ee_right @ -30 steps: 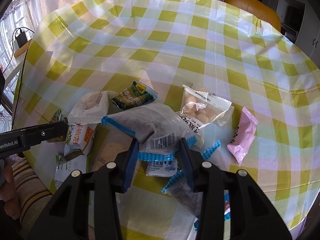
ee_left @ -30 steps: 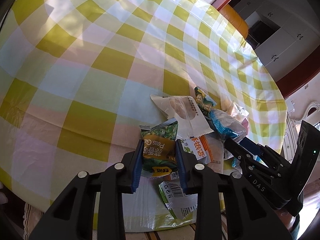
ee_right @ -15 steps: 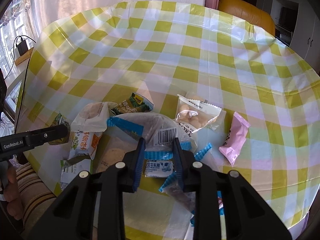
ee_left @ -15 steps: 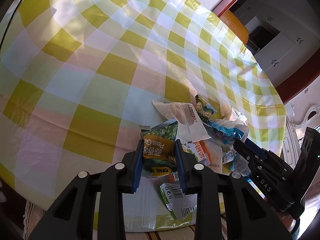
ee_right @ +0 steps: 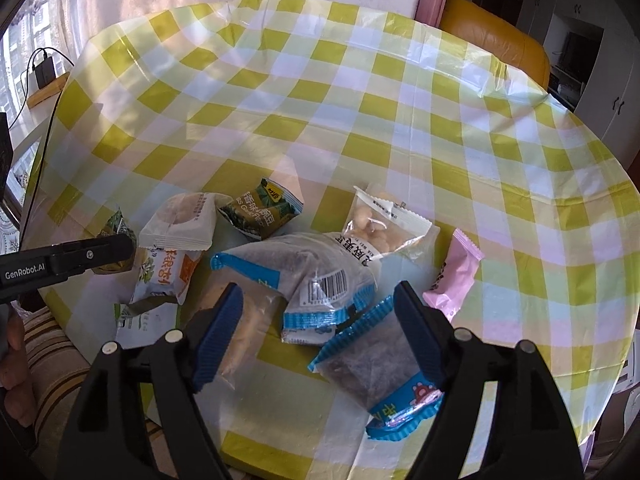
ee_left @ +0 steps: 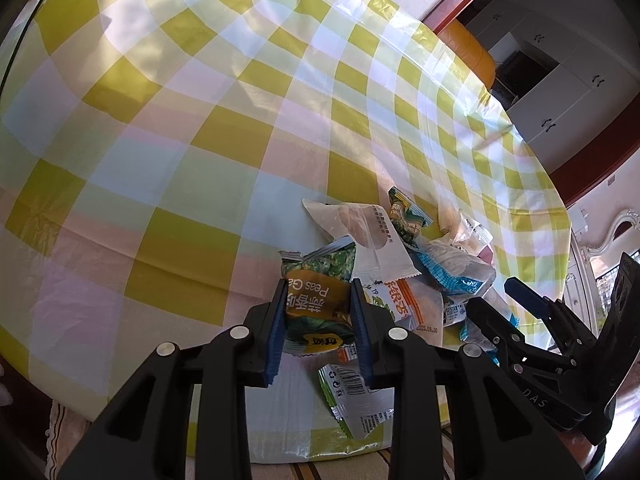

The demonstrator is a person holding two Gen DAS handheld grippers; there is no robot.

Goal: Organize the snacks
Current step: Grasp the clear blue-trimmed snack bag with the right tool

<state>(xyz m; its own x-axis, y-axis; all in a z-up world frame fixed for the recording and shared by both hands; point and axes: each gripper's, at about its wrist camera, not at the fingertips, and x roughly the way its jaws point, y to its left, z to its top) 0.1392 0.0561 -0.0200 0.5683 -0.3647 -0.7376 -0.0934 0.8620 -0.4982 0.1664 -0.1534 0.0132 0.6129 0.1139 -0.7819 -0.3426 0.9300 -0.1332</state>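
Observation:
My left gripper [ee_left: 318, 320] is shut on a green and orange peas packet [ee_left: 316, 300], held at the near edge of the snack pile. The right gripper [ee_right: 316, 304] hovers over the pile with its jaws opening wide. Between them, untouched by the pads, a clear blue-trimmed packet with a barcode [ee_right: 320, 276] lies on the table. A second blue-trimmed packet [ee_right: 372, 364] rests by the right finger. A pink packet [ee_right: 456, 276], a clear nut packet [ee_right: 380, 224], a dark green packet [ee_right: 260, 208] and a white pastry packet [ee_right: 180, 224] lie around them.
The round table wears a yellow checked cloth [ee_right: 320, 120]; the snacks sit near its front edge. An orange chair [ee_right: 492, 44] stands behind the table. A hand [ee_right: 12, 344] and striped fabric [ee_right: 52, 360] are at lower left, below the table edge.
The right gripper's jaws closed around the barcode packet, then spread wide, and the packet now lies loose on the table. The left gripper holds the peas packet as before.

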